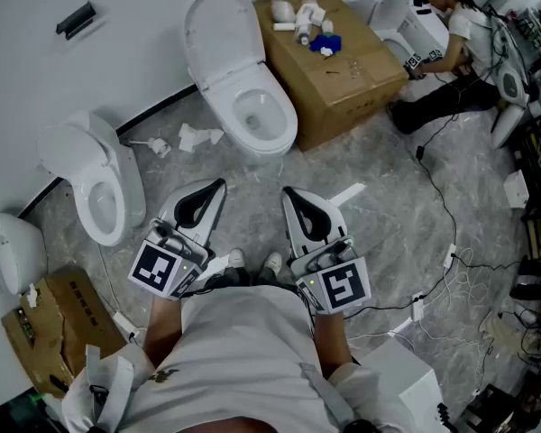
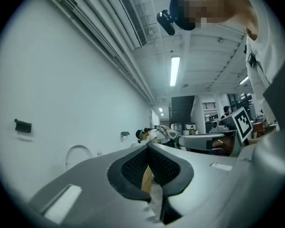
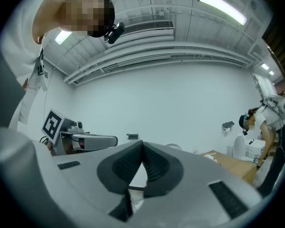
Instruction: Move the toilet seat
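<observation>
A white toilet (image 1: 252, 115) stands against the wall ahead of me, its lid (image 1: 218, 30) raised upright and its seat ring lying down on the bowl. My left gripper (image 1: 209, 197) and right gripper (image 1: 299, 204) are held side by side at waist height, well short of the toilet. Both point toward it and touch nothing. In the left gripper view the black pads (image 2: 133, 167) meet with nothing between them, and the lid's top (image 2: 78, 155) peeks over the jaw. The right gripper (image 3: 142, 151) is likewise shut and empty.
A second toilet (image 1: 99, 183) stands to the left, a third (image 1: 9, 251) at the far left. A large cardboard box (image 1: 338, 61) with small items on top sits right of the centre toilet. A person (image 1: 446, 43) crouches at the upper right. Cables (image 1: 451, 242) trail over the floor.
</observation>
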### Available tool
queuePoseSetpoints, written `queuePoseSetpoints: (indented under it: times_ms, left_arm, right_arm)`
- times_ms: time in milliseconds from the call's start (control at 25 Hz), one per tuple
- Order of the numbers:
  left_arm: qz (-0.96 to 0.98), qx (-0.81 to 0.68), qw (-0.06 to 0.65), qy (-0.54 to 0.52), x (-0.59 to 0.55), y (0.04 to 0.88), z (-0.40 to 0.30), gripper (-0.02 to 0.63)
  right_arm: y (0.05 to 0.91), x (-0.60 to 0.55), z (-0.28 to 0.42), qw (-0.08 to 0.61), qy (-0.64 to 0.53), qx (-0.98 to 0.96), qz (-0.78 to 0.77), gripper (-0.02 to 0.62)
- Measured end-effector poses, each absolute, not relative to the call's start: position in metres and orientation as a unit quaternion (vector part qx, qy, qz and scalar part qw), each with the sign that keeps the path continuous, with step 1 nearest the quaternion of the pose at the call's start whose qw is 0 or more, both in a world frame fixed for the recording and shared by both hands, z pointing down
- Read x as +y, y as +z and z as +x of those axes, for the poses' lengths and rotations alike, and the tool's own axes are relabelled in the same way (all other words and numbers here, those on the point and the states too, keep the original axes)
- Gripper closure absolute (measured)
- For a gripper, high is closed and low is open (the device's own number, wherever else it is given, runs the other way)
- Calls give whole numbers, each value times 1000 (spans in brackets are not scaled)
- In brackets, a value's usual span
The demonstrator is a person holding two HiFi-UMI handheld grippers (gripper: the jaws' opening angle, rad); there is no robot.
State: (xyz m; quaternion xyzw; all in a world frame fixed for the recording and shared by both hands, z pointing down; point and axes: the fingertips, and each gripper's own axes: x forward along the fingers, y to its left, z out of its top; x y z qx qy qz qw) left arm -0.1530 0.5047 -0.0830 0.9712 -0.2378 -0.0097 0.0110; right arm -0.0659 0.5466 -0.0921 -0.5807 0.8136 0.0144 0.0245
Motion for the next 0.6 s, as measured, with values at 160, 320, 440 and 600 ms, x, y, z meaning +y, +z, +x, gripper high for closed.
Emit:
queuePoseSetpoints:
  times_ms: [160,320,440,600]
  left_arm:
    - [970,-243,8,-8,506,-81,-152,606]
    - [969,-247,4,-7,513,-84,-147,606]
    - [968,-250,3,-7,521,-84,-141,606]
    - [967,-255,8,-2,531,-84,-128,606]
  right_arm:
    - [-90,548,-62,26,14,816,-577,594]
    - [-92,556,-61,22,25,823,-567,592]
    - [-92,562,-57,15,31,826,-563,592]
    - [-94,569,-46,30,29,832,-554,592]
